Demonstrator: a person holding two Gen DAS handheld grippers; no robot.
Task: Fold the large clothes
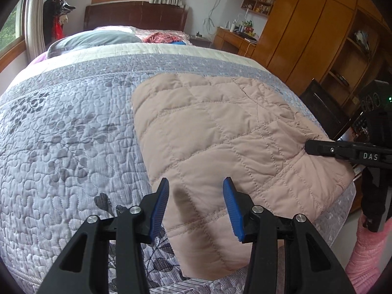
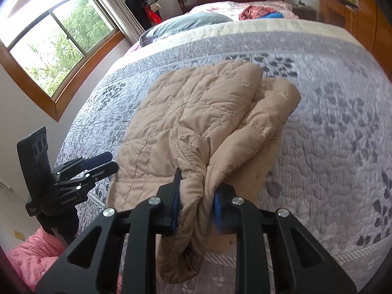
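A bedroom with a wood-framed window (image 2: 56, 46), a dark headboard (image 1: 134, 16) and honey-coloured wardrobes (image 1: 311, 36) surrounds a bed spread with a grey-lilac quilted coverlet (image 1: 68, 134) printed with leaf sprays. A grey pillow (image 1: 95, 40) and a heap of red and blue cloth (image 2: 261, 12) lie near the headboard.

On the coverlet, close to the bed's near edge, lies a beige quilted jacket (image 1: 220, 147), puffy, stitched in squares and diagonal lines. It is folded over on itself, with a padded sleeve or hem roll curling along one side in the right wrist view. Its colour reads pinkish in one camera and tan in the other.

Collar, zip and the layers underneath are hidden, and the jacket's near end drops out of sight behind the right tool's black frame.

The left gripper (image 1: 196, 207) hovers with its blue pads (image 1: 160, 208) spread wide, the jacket's near corner showing between and below them, no cloth caught. The right gripper (image 2: 196, 201) is clamped on a bunched fold of the jacket, lifting that edge so fabric hangs down between the fingers. A pink-sleeved arm (image 2: 36, 252) shows at the frame edge.
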